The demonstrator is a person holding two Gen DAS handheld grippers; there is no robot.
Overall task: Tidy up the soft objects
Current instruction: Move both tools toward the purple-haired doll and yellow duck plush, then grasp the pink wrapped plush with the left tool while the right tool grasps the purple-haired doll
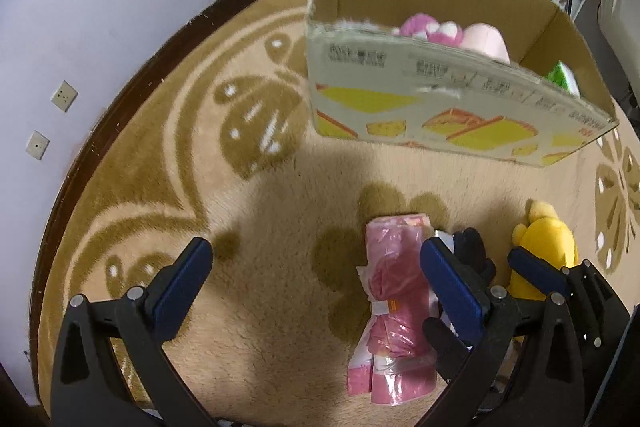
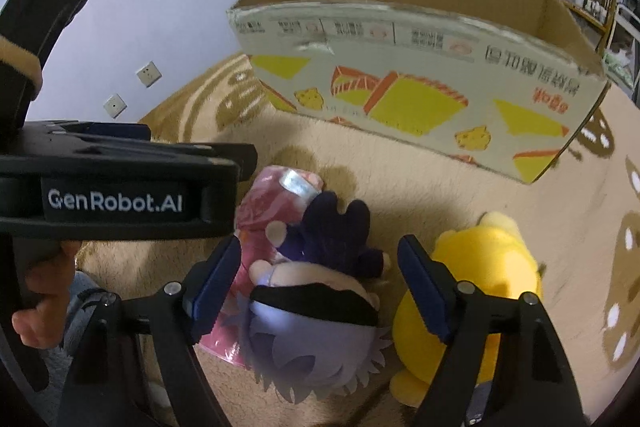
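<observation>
doll: plush doll (image 2: 320, 307) with pale hair and black blindfold lies on the rug (image 2: 420, 195), between pink packet (image 2: 260, 211) and yellow plush (image 2: 480, 267), near the cardboard box (image 2: 400, 75)
handling: likely light, squashy, not fragile; fabric should grip well
hold: across the stuffed head, the bulkiest part; dark limbs look floppy
right claw (image 2: 320, 287): apart, straddling the head, pads not pressing
left claw (image 1: 316, 283): apart, empty, beside pink packet

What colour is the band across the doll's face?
Black; the band on the doll shows best in the right wrist view.
</observation>
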